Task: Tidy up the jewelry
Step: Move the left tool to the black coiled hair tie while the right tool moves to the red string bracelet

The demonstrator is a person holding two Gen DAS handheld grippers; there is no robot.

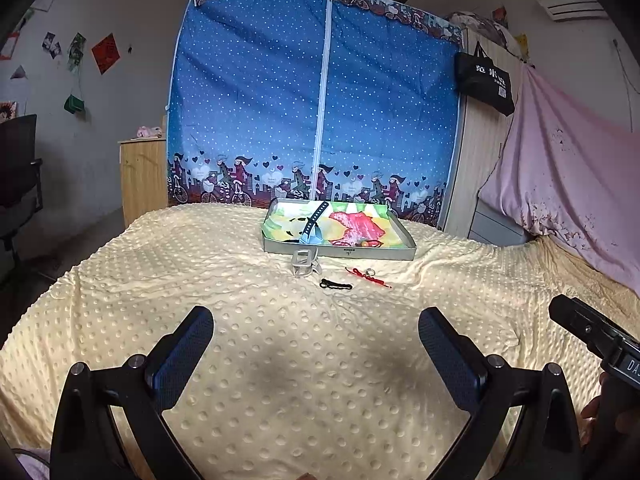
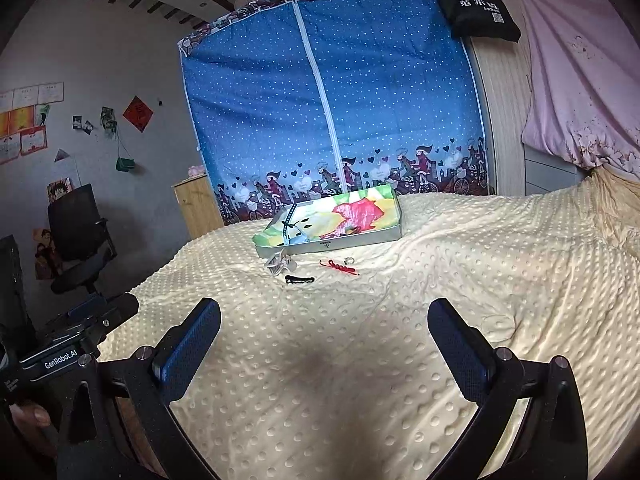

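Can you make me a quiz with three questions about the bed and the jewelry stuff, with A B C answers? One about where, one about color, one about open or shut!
1. Where does the small ring lie?
A. inside the tray
B. on the blanket, beside the red cord
C. in the tongs

2. What colour is the blanket?
A. pale yellow
B. green
C. black

3. How are the left tongs and right tongs?
A. both shut
B. one holding the ring
C. both open, empty

Answers:
1 B, it rests by the red cord in front of the tray.
2 A, its bumpy cloth is pale yellow.
3 C, wide gaps show between the fingers.
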